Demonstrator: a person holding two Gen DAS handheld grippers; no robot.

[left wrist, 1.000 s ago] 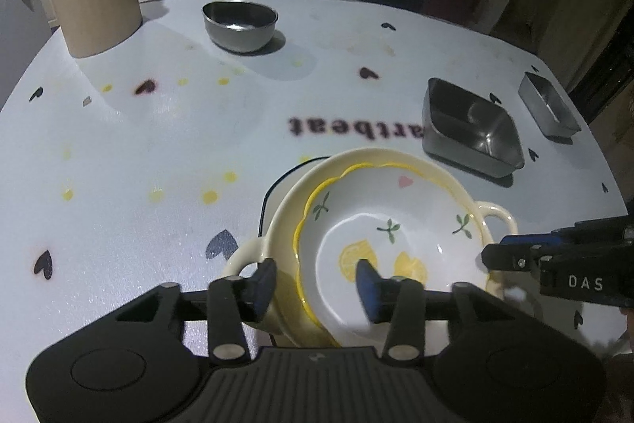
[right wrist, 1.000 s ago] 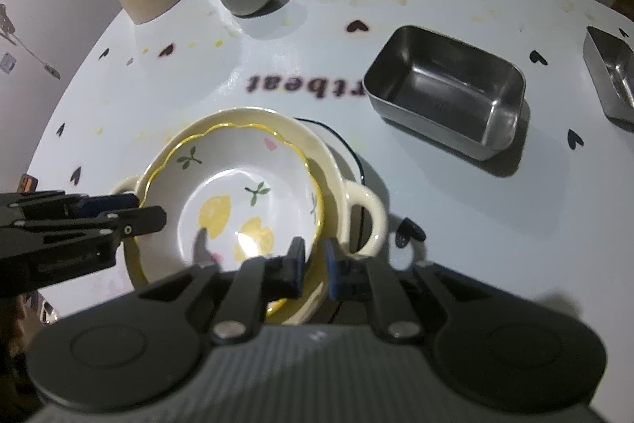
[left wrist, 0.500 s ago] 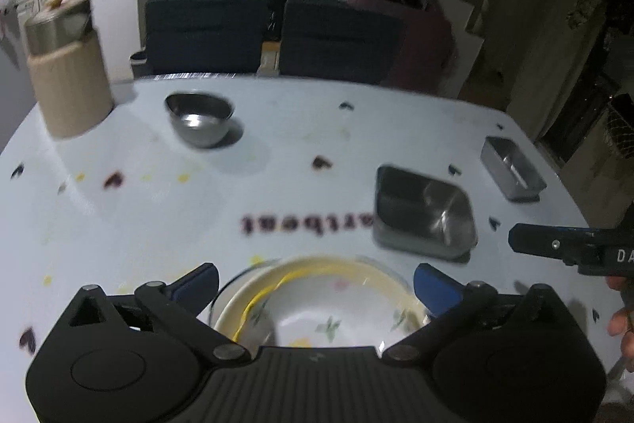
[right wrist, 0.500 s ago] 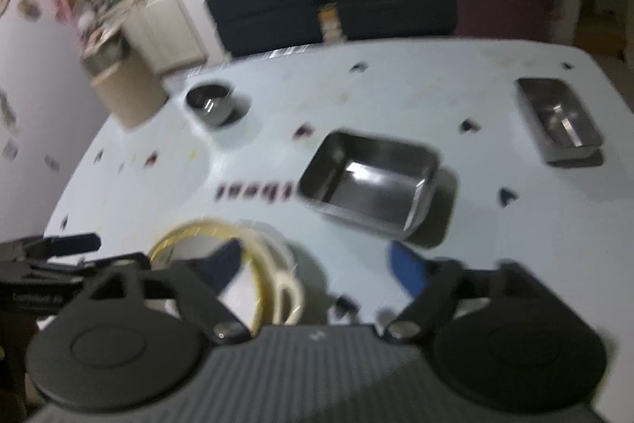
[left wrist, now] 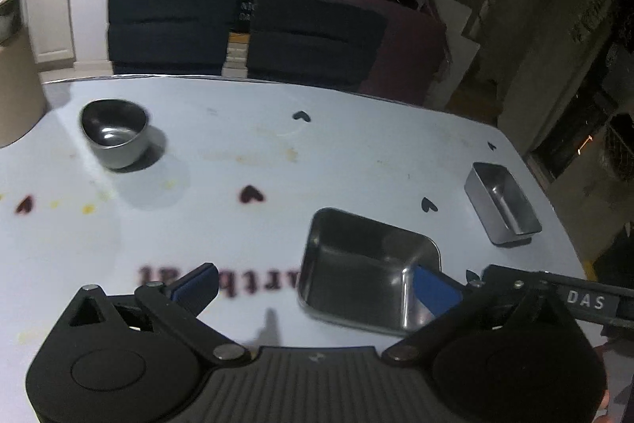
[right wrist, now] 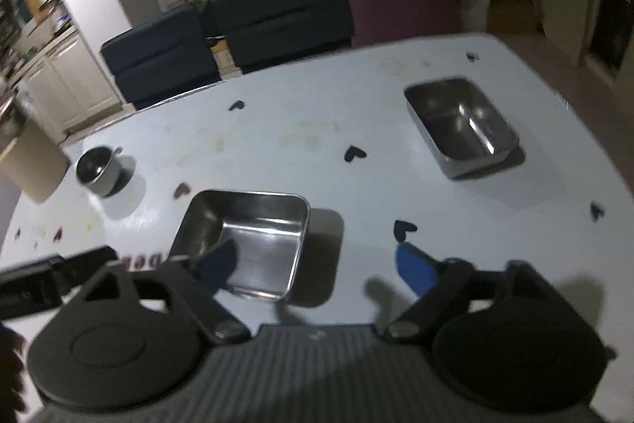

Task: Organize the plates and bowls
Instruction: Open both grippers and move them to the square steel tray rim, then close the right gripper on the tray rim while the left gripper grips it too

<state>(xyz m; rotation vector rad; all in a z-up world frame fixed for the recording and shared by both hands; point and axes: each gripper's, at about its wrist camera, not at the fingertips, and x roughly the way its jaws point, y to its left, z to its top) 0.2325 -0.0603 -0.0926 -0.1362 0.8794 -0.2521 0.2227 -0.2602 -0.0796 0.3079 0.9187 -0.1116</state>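
We are holding the left gripper [left wrist: 315, 284] above the pale blue heart-printed bench [left wrist: 356, 153] with its jaws spread wide and nothing between the blue pads [left wrist: 434, 290]; they are touching nothing. The large rectangular stainless-steel tray [left wrist: 368, 264] is lying on the bench just beyond that gripper's right pad, which is overlapping the tray's near right corner in the picture, though we cannot tell any contact.

We are carrying the right gripper [right wrist: 313, 262] with its jaws apart and closing, still wide, and with nothing gripped. Its left pad is hanging in front of the large tray's [right wrist: 245, 240] near left corner, and its right pad is over bare bench to the right of that tray.

The small rectangular stainless-steel tray [right wrist: 461, 123] is sitting well apart from the large tray, to its far right. The round stainless-steel bowl [left wrist: 115, 133] is standing far to the left of the large tray, near the bench's back edge.
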